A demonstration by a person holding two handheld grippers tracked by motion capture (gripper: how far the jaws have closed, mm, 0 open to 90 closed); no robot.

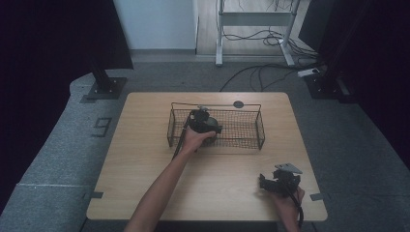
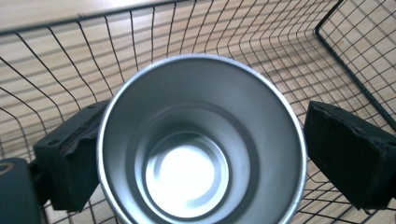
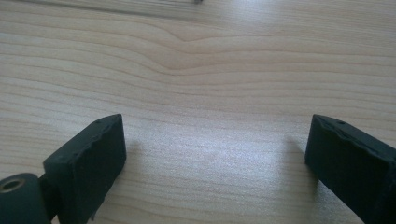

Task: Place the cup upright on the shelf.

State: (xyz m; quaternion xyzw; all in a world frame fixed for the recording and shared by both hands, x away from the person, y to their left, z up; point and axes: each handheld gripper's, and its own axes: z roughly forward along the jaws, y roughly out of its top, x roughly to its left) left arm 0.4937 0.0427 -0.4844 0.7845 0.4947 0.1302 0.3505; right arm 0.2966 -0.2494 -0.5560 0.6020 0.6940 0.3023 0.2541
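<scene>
Light wooden table [image 1: 145,174] on grey carpet. Steel cup [image 2: 201,144] stands inside the wire basket [image 1: 251,126] at 12 o'clock, between the left tool's [image 1: 209,129] parted jaws; right tool [image 1: 265,182] open at 4 o'clock.

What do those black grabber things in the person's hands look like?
Each one is a chunky black tool. The left gripper trails a black cable, and so does the right gripper, which also carries a grey three-cornered plate on top. Up close, the fingertips are thick black blocks with rough, worn-looking edges. The person's forearms are bare, with no sleeves showing.
</scene>
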